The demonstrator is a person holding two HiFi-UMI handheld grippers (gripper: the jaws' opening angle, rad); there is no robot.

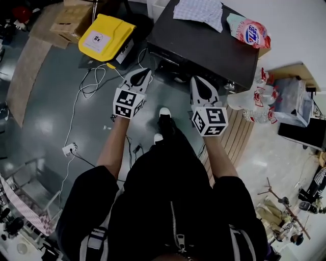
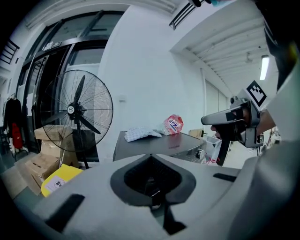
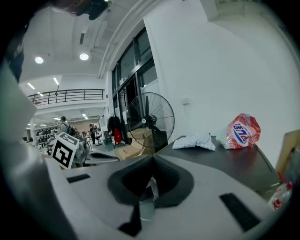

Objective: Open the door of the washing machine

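Note:
The washing machine is a dark box straight ahead; I see its top, while its front and door are hidden at this steep angle. A checked cloth and a red-and-white detergent bag lie on top. My left gripper hovers short of the machine's left front corner, jaws together, holding nothing. My right gripper hangs beside it before the machine's front, jaws likewise together and empty. The left gripper view shows the machine beyond the left gripper. The right gripper points along the dark top.
A yellow case and cardboard boxes sit left of the machine, with a standing fan there too. Cables and a power strip lie on the floor. Plastic bags and a slatted wooden panel are at the right.

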